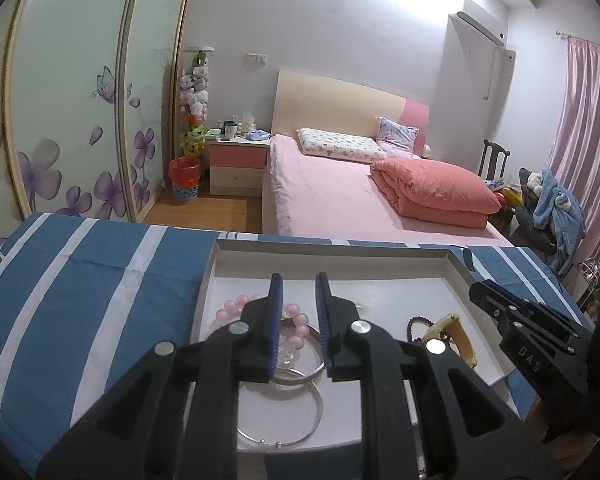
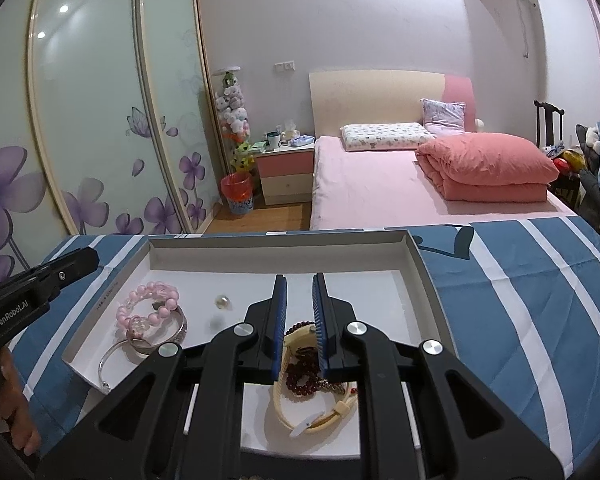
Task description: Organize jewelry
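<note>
A shallow white tray (image 1: 420, 300) (image 2: 380, 288) lies on a blue and white striped cloth. Its left part holds a pink bead bracelet (image 1: 236, 304) (image 2: 156, 300), a clear bead bracelet (image 2: 140, 324) and silver bangles (image 1: 300, 420) (image 2: 112, 360). Its right part holds a cream watch (image 1: 456, 332) (image 2: 312, 420) and dark red beads (image 1: 414, 324) (image 2: 304, 376). A small pearl (image 2: 222, 301) lies mid-tray. My left gripper (image 1: 299, 280) is open and empty above the bangles. My right gripper (image 2: 299, 280) is open and empty above the watch; it also shows in the left wrist view (image 1: 480, 288).
The striped cloth (image 1: 80, 280) (image 2: 520, 300) covers the table around the tray. Beyond the table's far edge are a pink bed (image 1: 340, 192), a nightstand (image 1: 240, 160), a red bin (image 1: 185, 178) and a floral wardrobe (image 1: 80, 120).
</note>
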The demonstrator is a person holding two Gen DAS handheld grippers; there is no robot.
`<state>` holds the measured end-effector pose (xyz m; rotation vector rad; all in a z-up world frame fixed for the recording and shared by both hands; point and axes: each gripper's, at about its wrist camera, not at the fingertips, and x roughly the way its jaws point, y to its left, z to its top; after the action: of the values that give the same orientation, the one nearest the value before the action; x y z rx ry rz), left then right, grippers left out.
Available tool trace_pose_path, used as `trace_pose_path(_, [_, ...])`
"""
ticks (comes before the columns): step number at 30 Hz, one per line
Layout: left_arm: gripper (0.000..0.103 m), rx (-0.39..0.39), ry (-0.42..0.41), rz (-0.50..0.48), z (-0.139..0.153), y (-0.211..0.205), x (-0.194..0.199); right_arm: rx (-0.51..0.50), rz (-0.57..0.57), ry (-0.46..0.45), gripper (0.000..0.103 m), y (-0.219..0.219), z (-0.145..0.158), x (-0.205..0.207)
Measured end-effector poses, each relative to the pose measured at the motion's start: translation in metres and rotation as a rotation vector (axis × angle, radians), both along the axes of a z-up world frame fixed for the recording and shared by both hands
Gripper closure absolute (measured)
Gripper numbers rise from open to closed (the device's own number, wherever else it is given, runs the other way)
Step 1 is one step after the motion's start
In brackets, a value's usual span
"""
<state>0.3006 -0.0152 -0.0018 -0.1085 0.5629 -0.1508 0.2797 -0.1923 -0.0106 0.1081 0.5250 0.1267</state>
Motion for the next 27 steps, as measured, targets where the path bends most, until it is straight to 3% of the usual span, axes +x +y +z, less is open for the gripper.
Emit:
trace_pose_path(11, [0.084,0.003,0.002,0.018,0.001,0.019,-0.021,0.01,0.0,-0.009,0.089,-0.003,0.005,-0.021])
trace_pose_path(17, [0.077,-0.002,0.007,0.028,-0.002,0.029,-0.045,0.018,-0.004,0.003,0.089,-0.008,0.003,-0.035])
trace_pose_path(27, [0.07,-0.002,0.058,-0.045,-0.019,0.018,-0.105,0.027,0.007,0.059,0.089,-0.019,-0.011,-0.082])
